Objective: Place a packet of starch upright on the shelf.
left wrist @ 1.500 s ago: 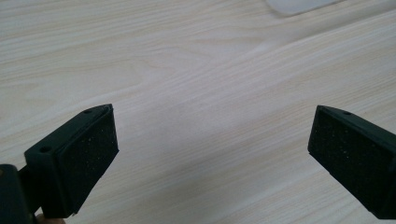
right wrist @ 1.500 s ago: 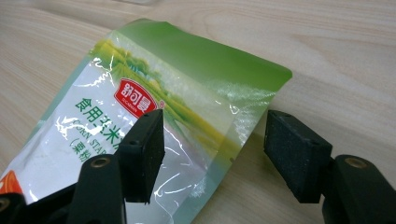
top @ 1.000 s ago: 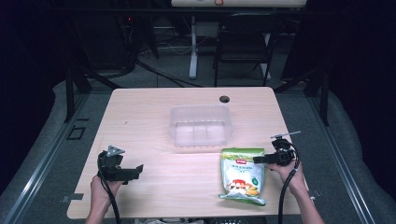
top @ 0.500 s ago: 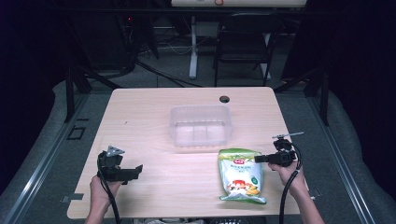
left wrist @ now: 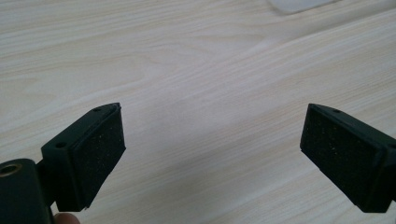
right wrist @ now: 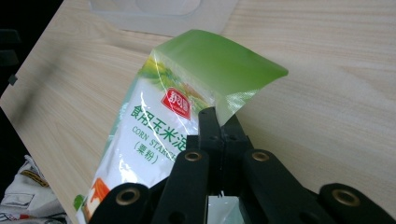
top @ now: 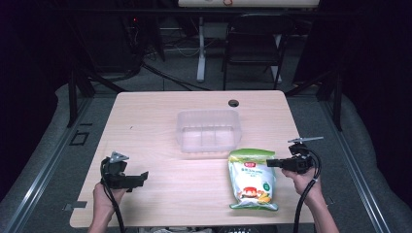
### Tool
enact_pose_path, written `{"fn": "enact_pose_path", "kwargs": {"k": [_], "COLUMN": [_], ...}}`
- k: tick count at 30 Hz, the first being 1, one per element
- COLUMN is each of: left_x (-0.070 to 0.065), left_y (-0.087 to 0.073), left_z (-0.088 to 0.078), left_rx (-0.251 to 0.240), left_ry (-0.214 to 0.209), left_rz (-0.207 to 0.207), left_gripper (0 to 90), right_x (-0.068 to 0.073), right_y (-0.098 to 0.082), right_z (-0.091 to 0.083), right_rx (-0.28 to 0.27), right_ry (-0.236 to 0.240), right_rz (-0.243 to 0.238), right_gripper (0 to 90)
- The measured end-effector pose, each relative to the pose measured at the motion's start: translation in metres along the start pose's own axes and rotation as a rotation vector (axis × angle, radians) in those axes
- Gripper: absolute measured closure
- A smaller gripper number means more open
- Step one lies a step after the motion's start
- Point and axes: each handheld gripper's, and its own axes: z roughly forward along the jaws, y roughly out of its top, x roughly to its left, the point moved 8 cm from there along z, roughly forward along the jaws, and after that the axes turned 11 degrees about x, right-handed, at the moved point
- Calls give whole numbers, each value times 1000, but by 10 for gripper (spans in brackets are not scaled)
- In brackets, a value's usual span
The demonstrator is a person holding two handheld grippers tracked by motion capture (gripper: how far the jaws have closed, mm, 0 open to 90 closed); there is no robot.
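Pale wooden desk (top: pixel 145 121) bearing a clear plastic tub (top: pixel 209 130) at centre. Just right of and nearer than it, a green-topped corn starch bag (top: pixel 250 178), upper edge pinched in the right tool (top: pixel 272 163). Left tool (top: pixel 141 177) spread wide over bare desk.

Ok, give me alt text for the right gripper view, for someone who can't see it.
The right claw, shut, pinches the edge of a green and white corn starch bag lying on a light wood table. A clear tub sits beyond the bag.

Starch bag (top: pixel 252 178) lies on table (top: pixel 160 111), before clear container (top: pixel 208 129).
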Motion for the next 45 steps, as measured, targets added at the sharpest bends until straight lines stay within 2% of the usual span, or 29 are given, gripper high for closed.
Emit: {"fn": "enact_pose_path", "kwargs": {"k": [4,13,29,38,45], "left_x": [1,-1,0,1,2], "left_y": [0,0,0,0,-1], "left_z": [-1,0,0,0,0], "left_rx": [-7,-2,-2,2,8], "left_ry": [-2,-9,-7,1,10], "left_rz": [-7,5,-1,-3,-1], "left_gripper": [62,52,53,53,54], "right_x": [5,19,52,69,86], "right_y": [3,6,18,24,28], "right_z": [-10,-29,-47,-49,-55], "right_rx": [-29,-78,-143,-136,-153], "right_ry": [2,23,63,47,20], "right_rz": [-8,-33,-120,-172,-217], "right_gripper": [900,900,900,900,900]}}
